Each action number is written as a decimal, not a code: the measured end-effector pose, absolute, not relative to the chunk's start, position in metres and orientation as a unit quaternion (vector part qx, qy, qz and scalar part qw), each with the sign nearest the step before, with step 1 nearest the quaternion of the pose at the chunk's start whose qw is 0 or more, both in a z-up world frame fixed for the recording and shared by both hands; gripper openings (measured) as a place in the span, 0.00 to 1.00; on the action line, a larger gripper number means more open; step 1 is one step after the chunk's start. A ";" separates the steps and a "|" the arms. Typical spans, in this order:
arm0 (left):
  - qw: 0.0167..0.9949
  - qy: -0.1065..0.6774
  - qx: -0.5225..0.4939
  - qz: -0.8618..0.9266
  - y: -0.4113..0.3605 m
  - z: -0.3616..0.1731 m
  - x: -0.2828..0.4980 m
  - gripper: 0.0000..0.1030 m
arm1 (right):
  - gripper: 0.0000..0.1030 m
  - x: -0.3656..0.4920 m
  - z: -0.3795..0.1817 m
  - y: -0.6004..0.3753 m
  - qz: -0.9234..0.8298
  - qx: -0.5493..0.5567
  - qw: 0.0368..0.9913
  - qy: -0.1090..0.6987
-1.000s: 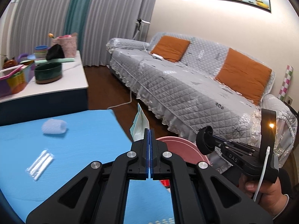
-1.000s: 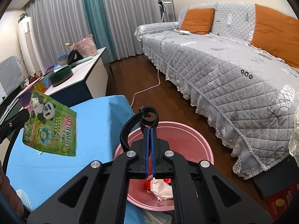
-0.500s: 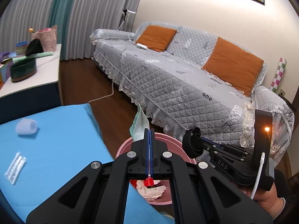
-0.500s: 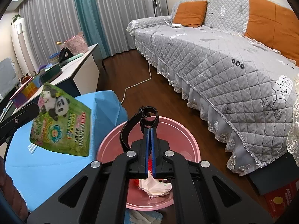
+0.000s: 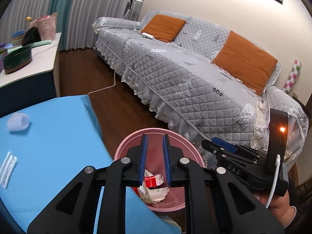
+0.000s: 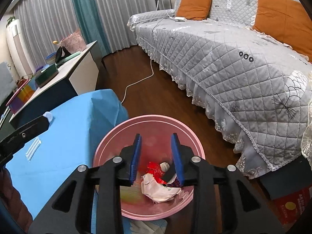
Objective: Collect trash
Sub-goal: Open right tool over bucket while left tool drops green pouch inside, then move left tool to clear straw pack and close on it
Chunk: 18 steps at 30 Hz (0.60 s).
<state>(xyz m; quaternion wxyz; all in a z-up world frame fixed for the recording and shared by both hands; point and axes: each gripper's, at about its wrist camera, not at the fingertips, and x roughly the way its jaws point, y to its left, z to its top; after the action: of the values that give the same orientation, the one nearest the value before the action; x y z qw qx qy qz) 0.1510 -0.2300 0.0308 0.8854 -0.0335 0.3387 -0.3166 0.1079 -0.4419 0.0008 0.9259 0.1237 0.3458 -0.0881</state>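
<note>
Pink basin (image 6: 197, 146) on floor, just right of blue table (image 5: 58, 146), crumpled wrappers (image 6: 161, 191) heaped inside

Remaining trash on table: clear packet of white sticks (image 5: 7, 164) at near left, long axis running near to far; fluffy white wad (image 5: 18, 121) farther back

Likely light, limp, crinkly; packet best pinched across middle, wad anywhere

Left gripper (image 5: 155, 156) and right gripper (image 6: 157, 152) over basin, jaws just opened, partly spread, nothing between them

One pink basin (image 6: 197, 146), two orange cushions (image 5: 243, 61), one white fluffy wad (image 5: 18, 121)
</note>
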 end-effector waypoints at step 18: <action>0.924 0.306 0.000 -0.230 -0.101 0.081 0.141 0.15 | 0.32 0.118 0.030 -0.376 -0.042 0.107 0.943 0.314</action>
<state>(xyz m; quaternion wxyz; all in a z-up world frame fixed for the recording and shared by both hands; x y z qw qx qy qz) 0.1407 -0.1013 0.0810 0.9238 -0.0003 0.3062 -0.2299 0.1176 -0.3757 0.0299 0.9425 0.1065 0.3138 -0.0423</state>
